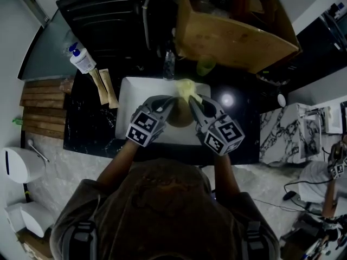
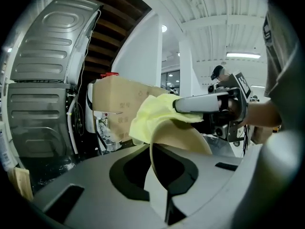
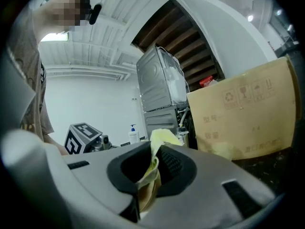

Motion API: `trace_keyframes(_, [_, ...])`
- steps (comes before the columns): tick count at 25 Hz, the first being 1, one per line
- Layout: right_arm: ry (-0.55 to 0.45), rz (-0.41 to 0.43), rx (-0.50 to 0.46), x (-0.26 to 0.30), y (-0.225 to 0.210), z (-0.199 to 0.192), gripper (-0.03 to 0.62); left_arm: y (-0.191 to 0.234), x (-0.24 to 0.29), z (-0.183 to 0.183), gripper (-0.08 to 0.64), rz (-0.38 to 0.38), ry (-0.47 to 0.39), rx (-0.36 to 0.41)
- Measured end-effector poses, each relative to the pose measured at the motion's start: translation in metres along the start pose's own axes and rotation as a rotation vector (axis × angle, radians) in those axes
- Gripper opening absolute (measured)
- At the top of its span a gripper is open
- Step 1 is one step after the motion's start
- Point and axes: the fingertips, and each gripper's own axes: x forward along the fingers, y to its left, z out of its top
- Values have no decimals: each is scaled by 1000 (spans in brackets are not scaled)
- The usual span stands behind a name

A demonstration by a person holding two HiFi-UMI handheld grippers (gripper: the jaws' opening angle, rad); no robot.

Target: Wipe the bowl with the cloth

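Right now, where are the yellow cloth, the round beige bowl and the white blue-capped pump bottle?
yellow cloth (image 2: 145,118), left gripper view, its hanging fold.
round beige bowl (image 2: 183,137), left gripper view, its wall.
white blue-capped pump bottle (image 1: 83,62), head view, its body.

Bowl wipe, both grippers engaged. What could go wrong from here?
1. The left gripper clamps the bowl by its thin rim only; wiping pressure might twist it loose, dropping it into the white sink below.
2. The right gripper pinches a small fold of the yellow cloth against the rim; it may slip out.
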Motion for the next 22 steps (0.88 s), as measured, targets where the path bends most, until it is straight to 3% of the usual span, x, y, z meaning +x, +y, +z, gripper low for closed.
trace_keyframes(22, [26,44,43,-4,-10,-17,21,24,-7,6,23,115,-23,-49])
